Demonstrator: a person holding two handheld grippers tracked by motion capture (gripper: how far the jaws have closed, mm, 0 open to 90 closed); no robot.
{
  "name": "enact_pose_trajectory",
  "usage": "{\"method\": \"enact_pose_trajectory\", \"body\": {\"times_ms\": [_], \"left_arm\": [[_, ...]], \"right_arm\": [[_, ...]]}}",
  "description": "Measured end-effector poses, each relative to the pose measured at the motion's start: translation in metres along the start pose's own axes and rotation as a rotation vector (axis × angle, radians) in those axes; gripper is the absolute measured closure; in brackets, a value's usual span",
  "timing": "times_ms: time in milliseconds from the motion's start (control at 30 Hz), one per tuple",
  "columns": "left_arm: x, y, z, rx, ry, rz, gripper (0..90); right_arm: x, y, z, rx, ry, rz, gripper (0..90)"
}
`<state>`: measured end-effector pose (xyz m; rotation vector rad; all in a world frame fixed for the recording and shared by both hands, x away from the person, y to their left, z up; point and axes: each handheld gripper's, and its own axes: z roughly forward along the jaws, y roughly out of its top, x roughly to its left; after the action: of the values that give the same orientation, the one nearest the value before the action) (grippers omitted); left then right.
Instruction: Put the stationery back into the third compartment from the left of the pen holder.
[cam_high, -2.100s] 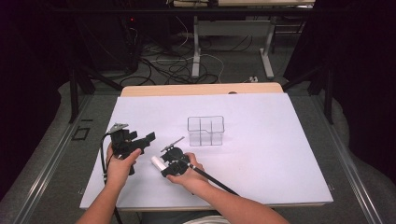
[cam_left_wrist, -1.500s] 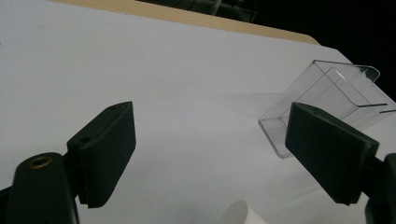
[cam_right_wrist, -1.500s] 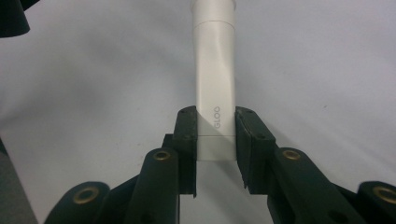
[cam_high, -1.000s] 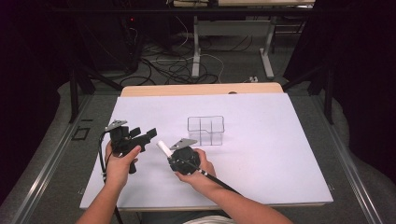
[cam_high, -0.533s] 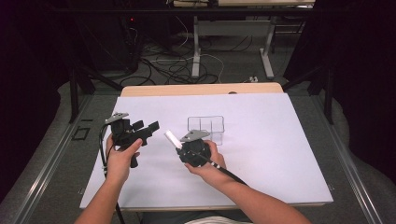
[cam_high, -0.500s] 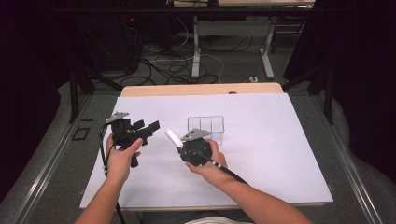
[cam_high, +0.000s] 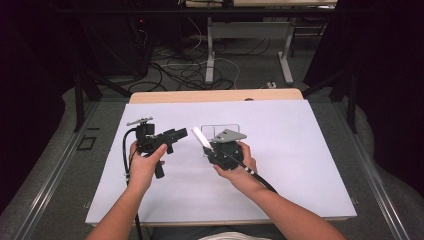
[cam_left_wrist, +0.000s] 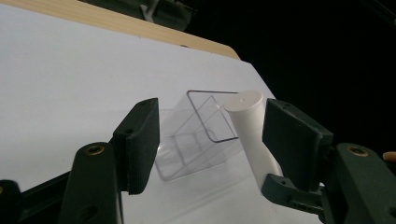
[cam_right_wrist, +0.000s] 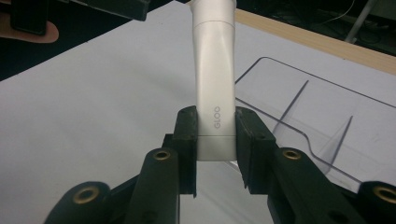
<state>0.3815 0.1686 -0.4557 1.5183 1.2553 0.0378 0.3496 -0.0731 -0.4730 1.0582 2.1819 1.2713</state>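
right gripper view | right gripper (cam_right_wrist: 215, 140) clamps white tube (cam_right_wrist: 215, 79) marked "GLOO" | left gripper (cam_left_wrist: 210, 140) unclenched, closing

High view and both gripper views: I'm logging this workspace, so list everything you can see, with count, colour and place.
White tube: one, white, printed GLOO, clamped at its flat end by the right gripper, cap end towards the left gripper.
Clear box: one, transparent, with inner dividers, on the sheet beyond the tube.
Sheet: one, white, covering the table top.
Table: one, pale wood edge showing at the far side.
Floor cables: several, black and white, beyond the table.
Left gripper: one, black, jaws apart and closing in, cap end of the tube between them, not yet pressed.
Right gripper: one, black, grey plate on top, shut on the tube.
Hands: two, one on each gripper.
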Motion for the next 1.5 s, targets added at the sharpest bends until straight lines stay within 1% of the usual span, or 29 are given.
{"method": "enact_pose_trajectory", "body": {"times_ms": [33,100,200,233,267,300,367,400,467,500,533,567,600,667,700,733,767,800,1000,1033,1100,1167,1200,1233,1267,1300,1333,1367,1500], "left_arm": [[-0.002,-0.001,0.003,-0.007,-0.01,-0.005,40.0],[-0.005,-0.002,0.008,0.017,-0.025,-0.006,41.8],[-0.009,-0.004,0.016,0.045,-0.054,-0.023,43.8],[-0.012,-0.005,0.019,0.047,-0.066,-0.046,43.9],[-0.013,-0.005,0.021,0.063,-0.073,-0.039,44.2],[-0.015,-0.006,0.024,0.066,-0.08,-0.055,44.3],[-0.019,-0.007,0.029,0.069,-0.089,-0.071,44.4],[-0.02,-0.007,0.031,0.068,-0.09,-0.064,44.9],[-0.022,-0.008,0.037,0.068,-0.097,-0.068,45.7],[-0.023,-0.009,0.04,0.065,-0.101,-0.077,46.0],[-0.024,-0.009,0.042,0.073,-0.108,-0.08,46.8],[-0.025,-0.009,0.044,0.072,-0.111,-0.102,47.5],[-0.025,-0.009,0.047,0.068,-0.115,-0.094,48.2],[-0.028,-0.01,0.051,0.071,-0.116,-0.108,49.9],[-0.028,-0.01,0.054,0.066,-0.115,-0.098,50.9],[-0.029,-0.01,0.055,0.061,-0.116,-0.105,51.6],[-0.029,-0.01,0.056,0.065,-0.115,-0.098,52.2],[-0.03,-0.01,0.057,0.057,-0.113,-0.12,52.7],[-0.029,-0.009,0.058,0.049,-0.11,-0.123,58.8],[-0.029,-0.009,0.058,0.057,-0.111,-0.129,59.7],[-0.027,-0.009,0.058,0.054,-0.111,-0.137,61.6],[-0.026,-0.008,0.058,0.058,-0.12,-0.144,62.3],[-0.025,-0.008,0.059,0.051,-0.122,-0.152,62.6],[-0.024,-0.008,0.058,0.067,-0.122,-0.148,62.8],[-0.024,-0.008,0.059,0.068,-0.125,-0.149,63.1],[-0.024,-0.008,0.059,0.068,-0.122,-0.152,63.3],[-0.024,-0.008,0.059,0.068,-0.122,-0.151,63.5],[-0.024,-0.008,0.058,0.068,-0.123,-0.153,63.8],[-0.024,-0.008,0.058,0.066,-0.121,-0.165,64.5]], "right_arm": [[-0.001,-0.001,-0.001,-0.008,-0.001,0.001,71.1],[-0.002,-0.002,-0.003,-0.006,-0.008,0.004,71.1],[-0.004,-0.004,-0.006,-0.01,-0.008,0.004,71.1],[-0.004,-0.005,-0.007,-0.011,-0.013,0.008,71.1],[-0.005,-0.005,-0.008,0.001,-0.011,0.014,71.1],[-0.006,-0.005,-0.007,-0.021,-0.016,0.006,71.1],[-0.006,-0.005,-0.008,-0.026,-0.01,0.011,71.1],[-0.006,-0.005,-0.008,-0.028,-0.01,0.012,71.1],[-0.006,-0.005,-0.009,-0.035,-0.009,0.017,71.1],[-0.006,-0.005,-0.009,-0.031,-0.009,0.016,71.1],[-0.006,-0.005,-0.009,-0.027,-0.008,0.02,71.1],[-0.006,-0.006,-0.009,-0.028,-0.005,0.019,71.1],[-0.006,-0.006,-0.009,-0.029,-0.004,0.02,71.1],[-0.006,-0.006,-0.01,-0.03,0.002,0.025,71.1],[-0.006,-0.006,-0.009,-0.031,0.0,0.023,71.1],[-0.006,-0.006,-0.009,-0.032,-0.001,0.024,71.1],[-0.006,-0.006,-0.01,-0.028,0.003,0.031,71.1],[-0.006,-0.006,-0.01,-0.033,0.001,0.032,71.1],[-0.009,-0.006,-0.011,-0.041,-0.001,0.035,71.1],[-0.009,-0.007,-0.011,-0.04,0.0,0.036,71.1],[-0.009,-0.007,-0.011,-0.037,-0.001,0.037,71.0],[-0.009,-0.007,-0.011,-0.038,-0.003,0.037,71.1],[-0.009,-0.007,-0.011,-0.044,-0.002,0.029,71.1],[-0.009,-0.008,-0.01,-0.042,-0.001,0.027,71.0],[-0.009,-0.008,-0.01,-0.04,-0.003,0.031,71.1],[-0.009,-0.008,-0.01,-0.043,-0.003,0.029,71.1],[-0.008,-0.008,-0.01,-0.048,0.007,0.043,71.0],[-0.008,-0.008,-0.01,-0.038,0.005,0.047,71.0],[-0.009,-0.009,-0.009,-0.04,0.002,0.041,71.0]]}}
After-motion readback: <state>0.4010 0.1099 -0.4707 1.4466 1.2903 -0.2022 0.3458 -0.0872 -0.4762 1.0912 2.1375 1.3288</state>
